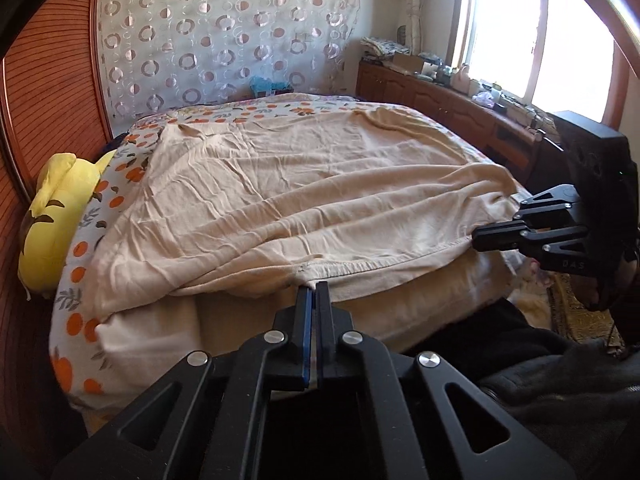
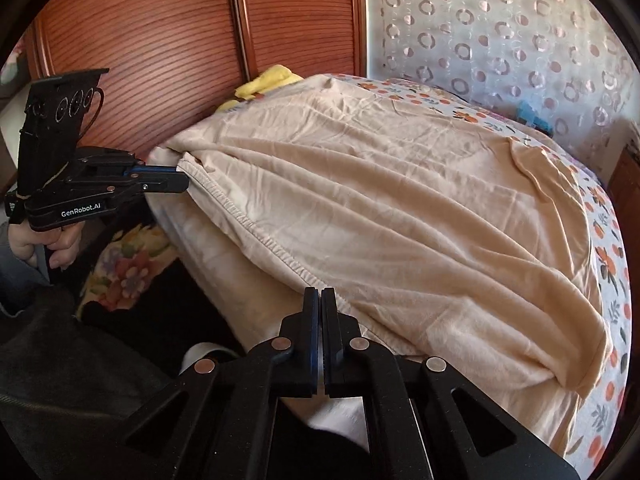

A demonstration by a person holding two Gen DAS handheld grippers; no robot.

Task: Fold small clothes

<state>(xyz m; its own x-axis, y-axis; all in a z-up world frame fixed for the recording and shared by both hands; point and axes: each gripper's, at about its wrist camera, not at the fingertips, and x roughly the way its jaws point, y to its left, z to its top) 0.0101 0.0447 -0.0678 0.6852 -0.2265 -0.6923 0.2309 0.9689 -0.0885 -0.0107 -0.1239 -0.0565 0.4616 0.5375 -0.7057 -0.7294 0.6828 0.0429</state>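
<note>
Pinching the beige garment's (image 1: 304,200) hem, both tongs (image 1: 316,286) (image 2: 320,290) clamp beside a yellow plush (image 1: 60,216).

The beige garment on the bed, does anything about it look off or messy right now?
The beige garment lies wrinkled, with long creases running across it, and its hemmed edge hangs over the bed's near side. Both the left gripper and the right gripper are shut on that hem. No tear or stain shows.
</note>
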